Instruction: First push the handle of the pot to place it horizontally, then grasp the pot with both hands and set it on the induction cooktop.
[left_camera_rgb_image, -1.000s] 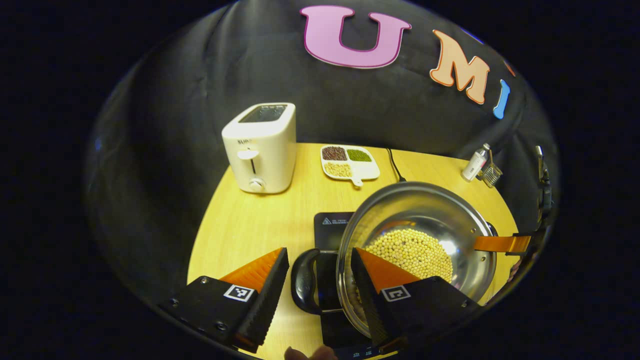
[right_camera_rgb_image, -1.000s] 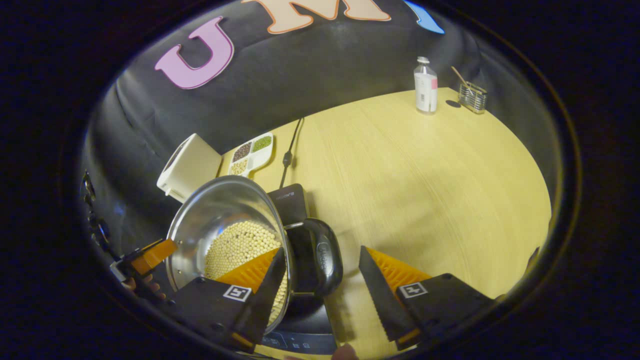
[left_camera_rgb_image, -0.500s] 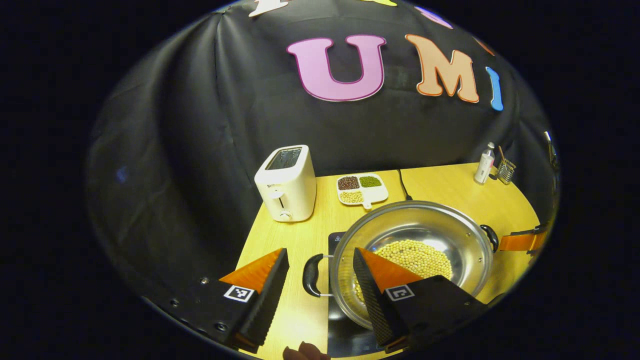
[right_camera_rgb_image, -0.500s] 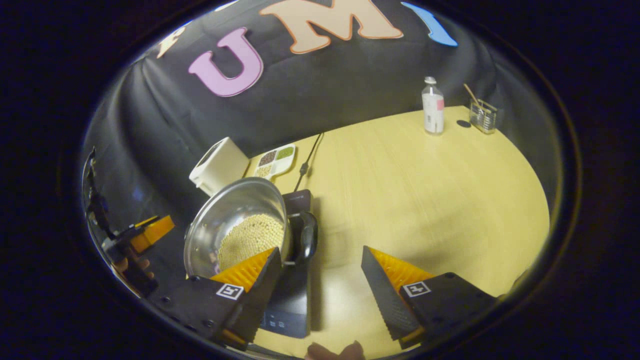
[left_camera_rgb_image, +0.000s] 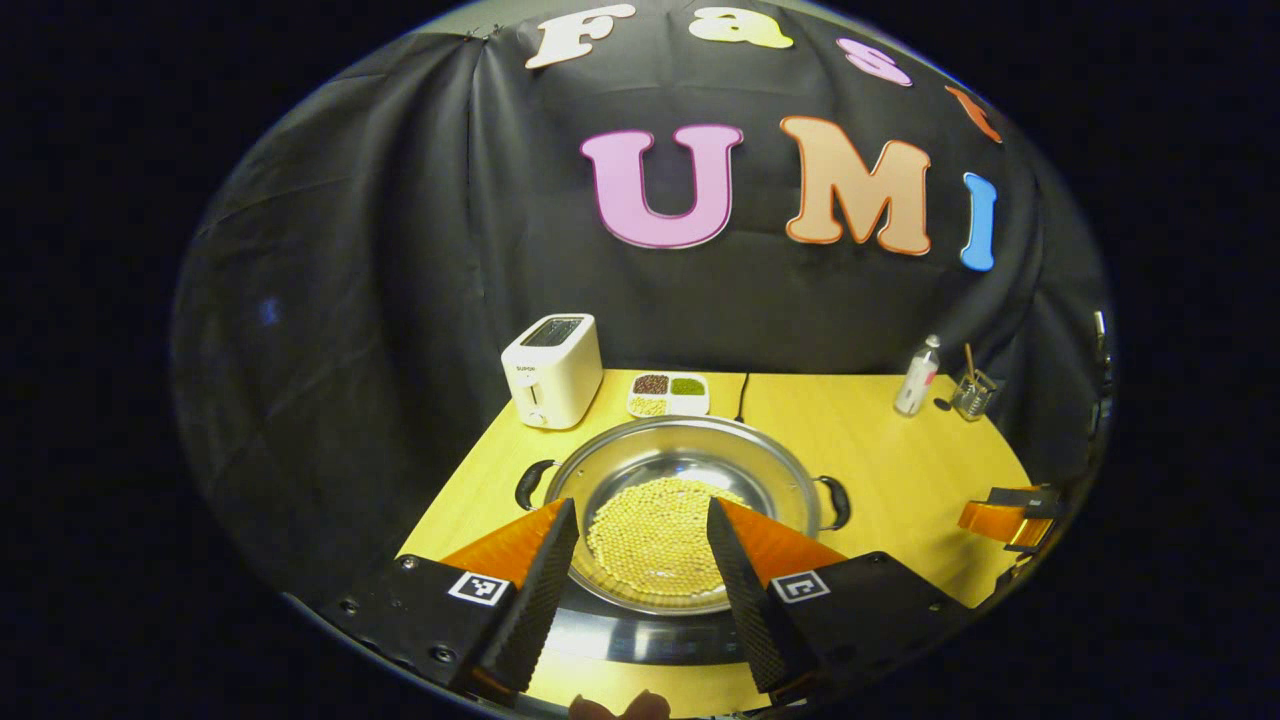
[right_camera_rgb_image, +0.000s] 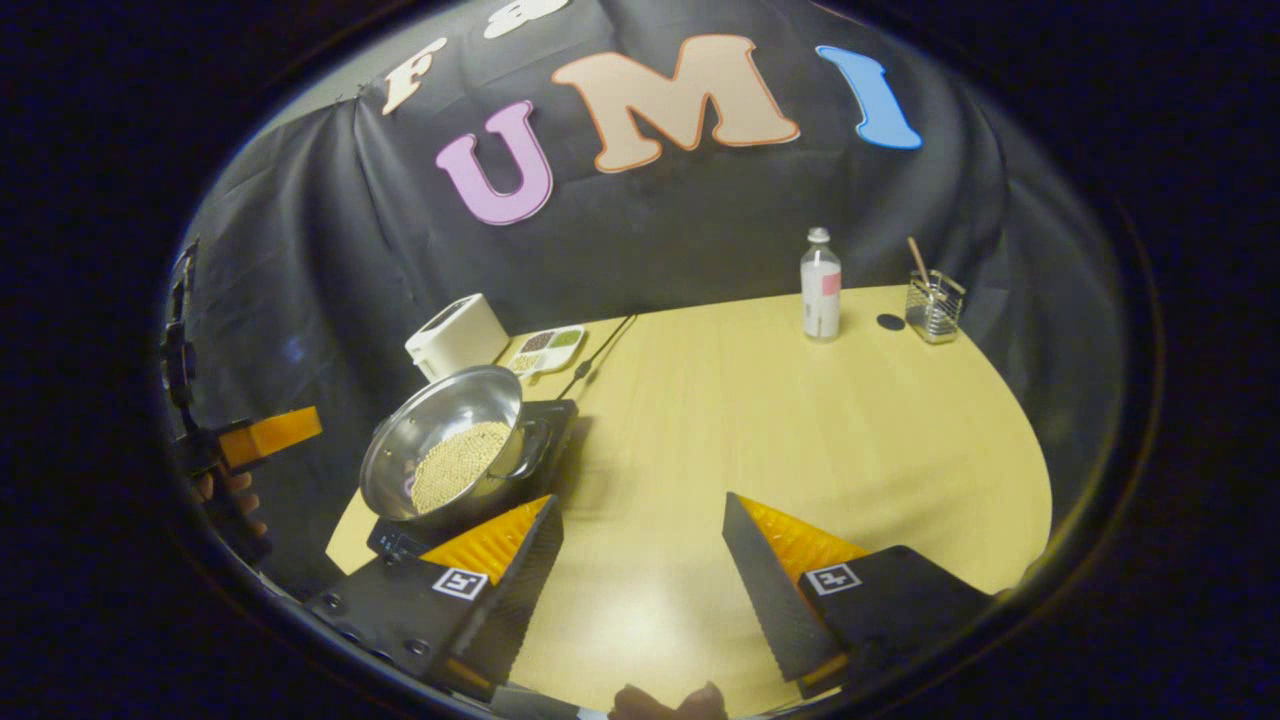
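Both grippers hang above the desk (right_camera_rgb_image: 800, 420) with jaws spread, gripping nothing. From the left gripper (left_camera_rgb_image: 640, 560), the steel pot (left_camera_rgb_image: 690, 470) of soybeans (left_camera_rgb_image: 655, 530) sits on the induction cooktop (left_camera_rgb_image: 640, 640), its two black handles out sideways (level, left and right). The right gripper (right_camera_rgb_image: 640, 560) points at bare desk, with the pot off to its left. A toaster (left_camera_rgb_image: 552, 370) and bottle (right_camera_rgb_image: 820, 297) stand far back.

The toaster (left_camera_rgb_image: 552, 369) bears small brand lettering, too small to read.
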